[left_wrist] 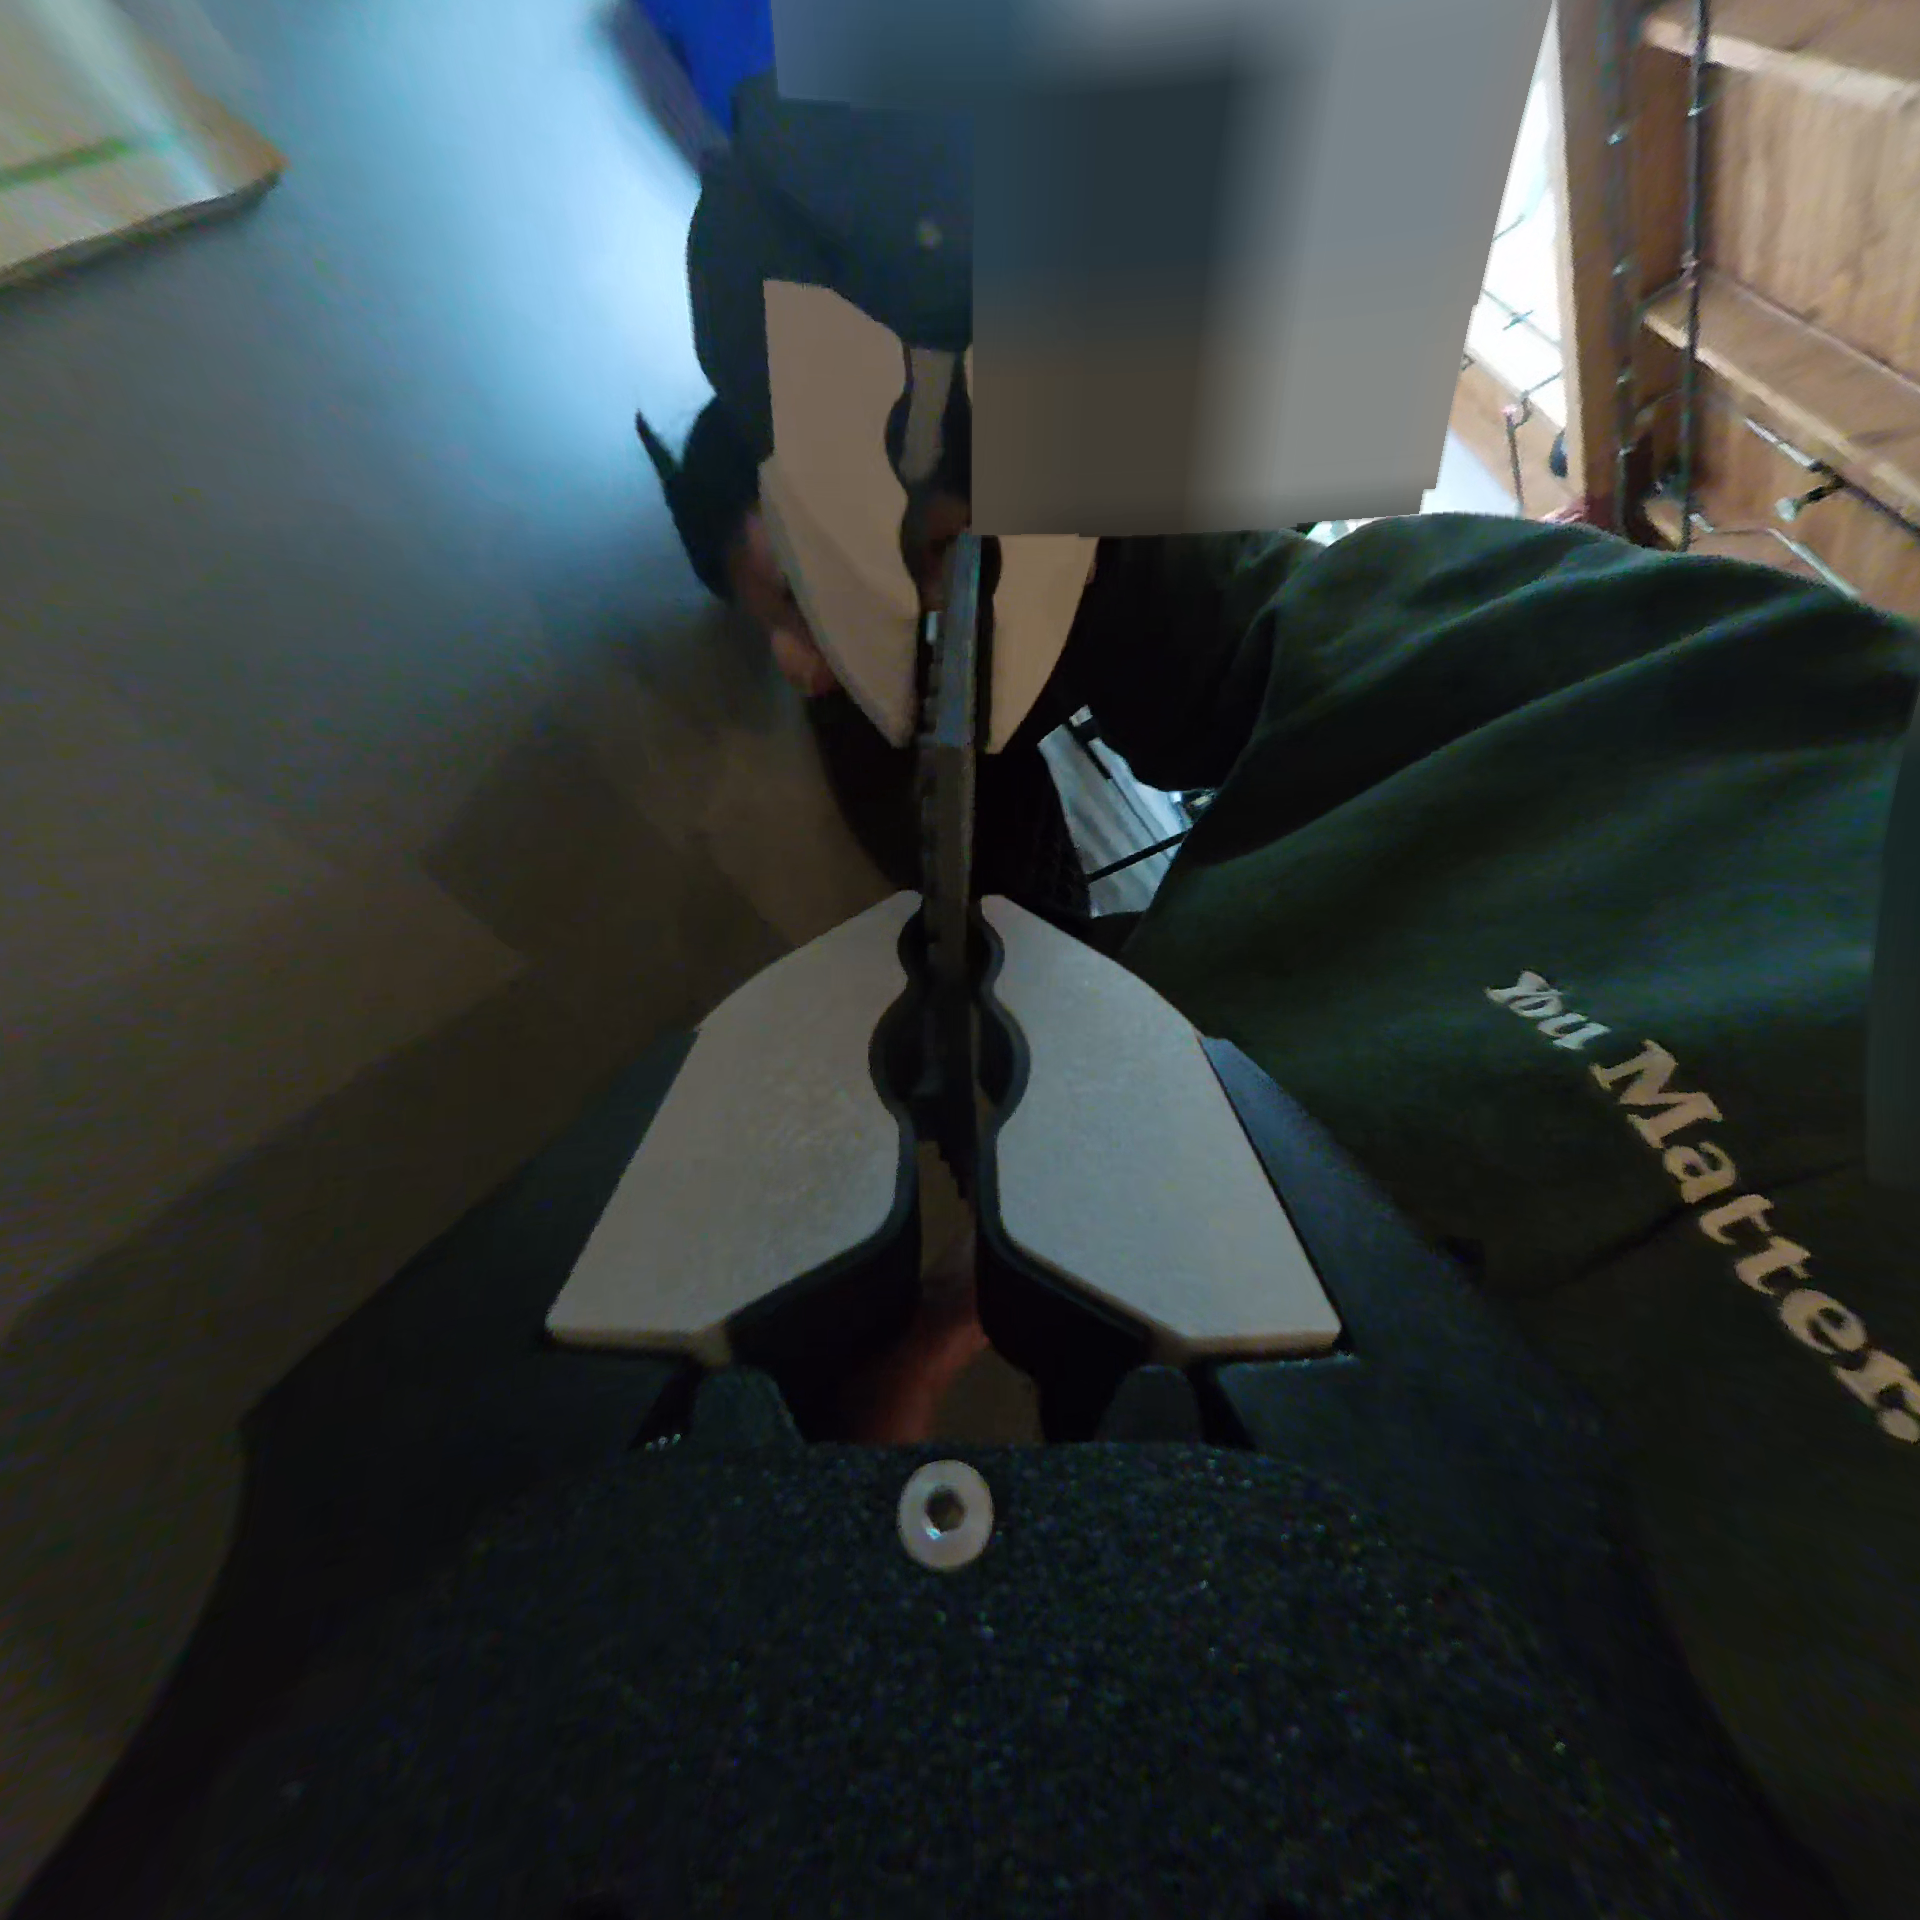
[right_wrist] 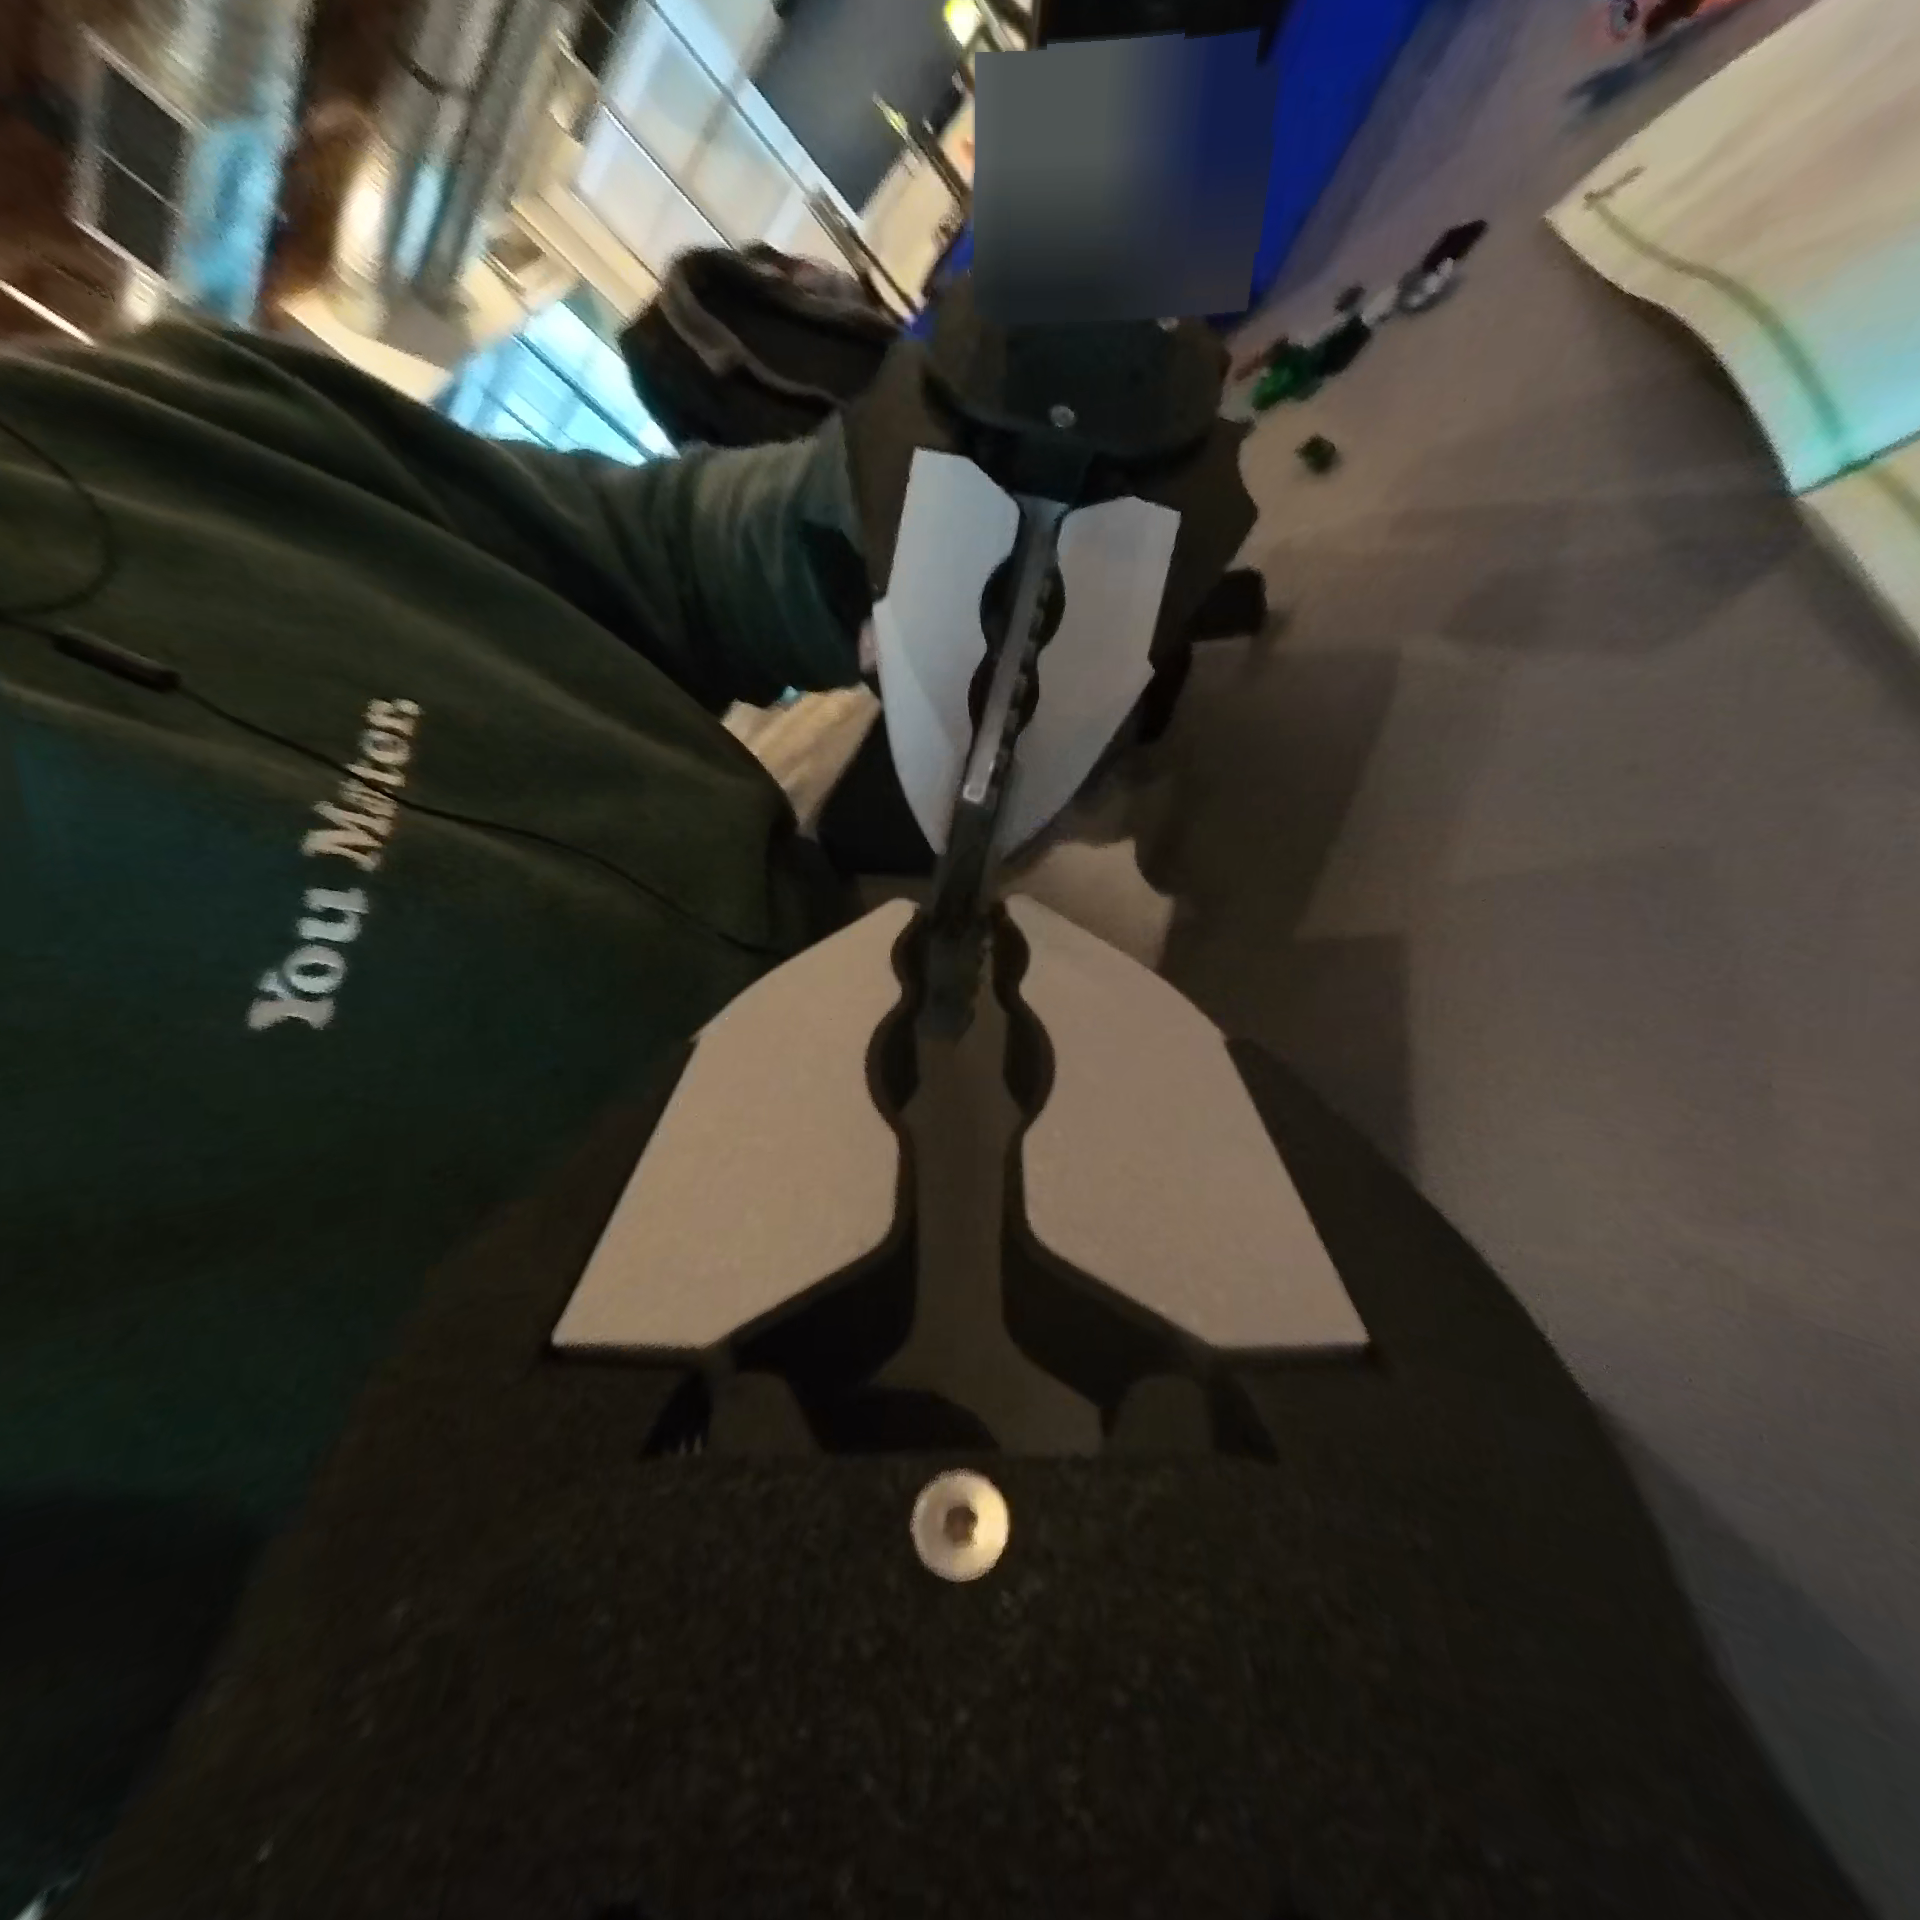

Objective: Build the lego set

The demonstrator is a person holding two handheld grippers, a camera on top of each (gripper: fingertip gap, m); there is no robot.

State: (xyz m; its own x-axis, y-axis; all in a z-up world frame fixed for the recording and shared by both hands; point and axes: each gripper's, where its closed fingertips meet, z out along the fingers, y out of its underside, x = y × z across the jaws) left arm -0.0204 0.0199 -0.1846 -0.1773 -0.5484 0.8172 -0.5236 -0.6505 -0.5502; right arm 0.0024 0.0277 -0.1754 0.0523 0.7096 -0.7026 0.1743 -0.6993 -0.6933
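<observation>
A long, thin, dark studded lego plate point(left_wrist: 948, 810) is seen edge-on, held in the air between the two grippers, which face each other tip to tip. My left gripper point(left_wrist: 945, 909) is shut on the plate's near end. My right gripper point(left_wrist: 940, 732) is shut on its far end. In the right wrist view the right gripper point(right_wrist: 954, 914) clamps the same plate point(right_wrist: 966, 862), and the left gripper point(right_wrist: 982, 836) clamps it from the opposite side. Each gripper's white fingers point(right_wrist: 790, 1164) lie close against the plate.
A person in a dark green sweatshirt point(left_wrist: 1507, 883) is close behind the grippers. The grey table point(right_wrist: 1507, 831) carries several loose lego pieces point(right_wrist: 1309, 353) far off. A cardboard box point(left_wrist: 104, 156) and wooden shelving point(left_wrist: 1787, 260) stand around it.
</observation>
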